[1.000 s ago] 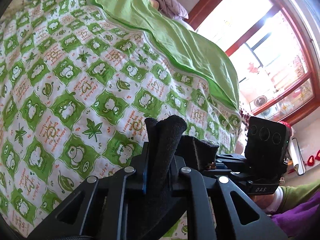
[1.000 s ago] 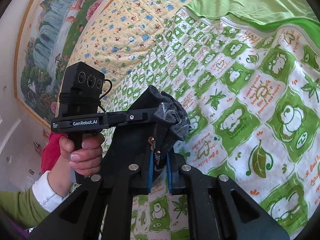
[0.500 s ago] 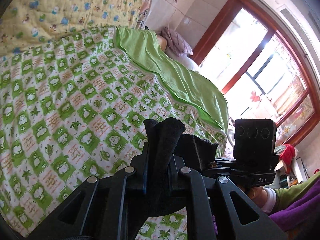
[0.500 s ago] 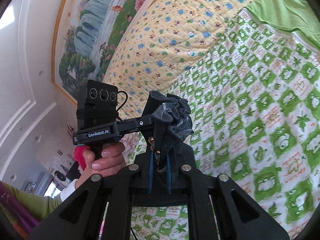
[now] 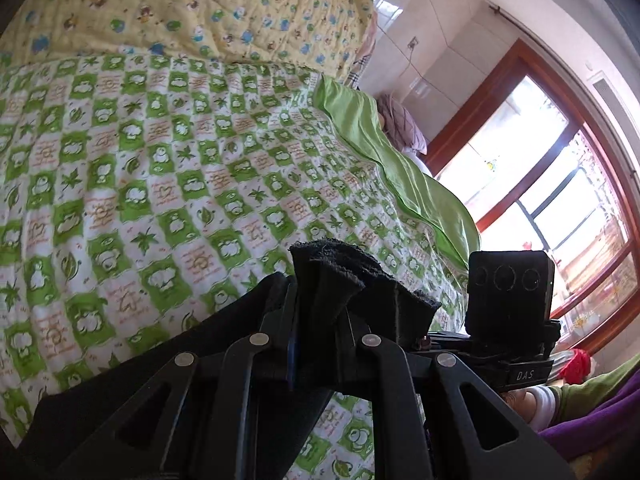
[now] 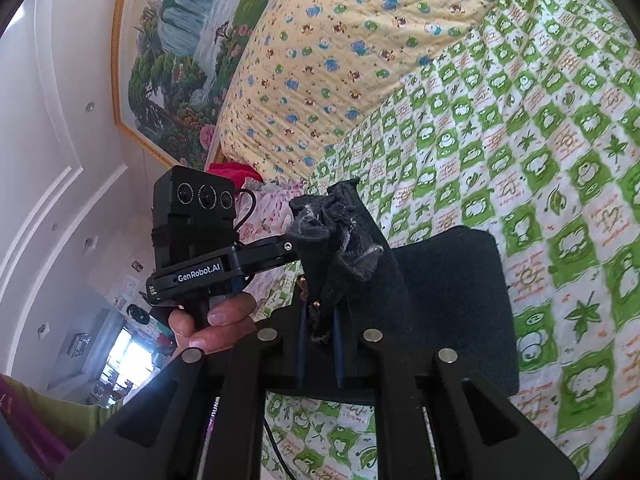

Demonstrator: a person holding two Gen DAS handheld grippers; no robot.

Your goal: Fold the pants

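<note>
The black pants (image 5: 332, 276) are bunched in my left gripper (image 5: 318, 344), which is shut on them and holds them up above the bed. In the right wrist view my right gripper (image 6: 320, 332) is shut on another bunched edge of the pants (image 6: 340, 240); a flat black panel of the pants (image 6: 452, 292) hangs below over the quilt. The two grippers are close side by side; each shows in the other's view, the right one (image 5: 508, 292) and the left one (image 6: 200, 240).
A green and white checked quilt (image 5: 160, 168) covers the bed. A yellow patterned blanket (image 6: 360, 40) lies at its far side, a green sheet (image 5: 400, 168) along the window side. A window (image 5: 560, 184) and a wall painting (image 6: 180, 60) stand beyond.
Both grippers have lifted and tilted up with the pants, so the views show more of the far bedding and walls. The pants panel has come into view below the right gripper.
</note>
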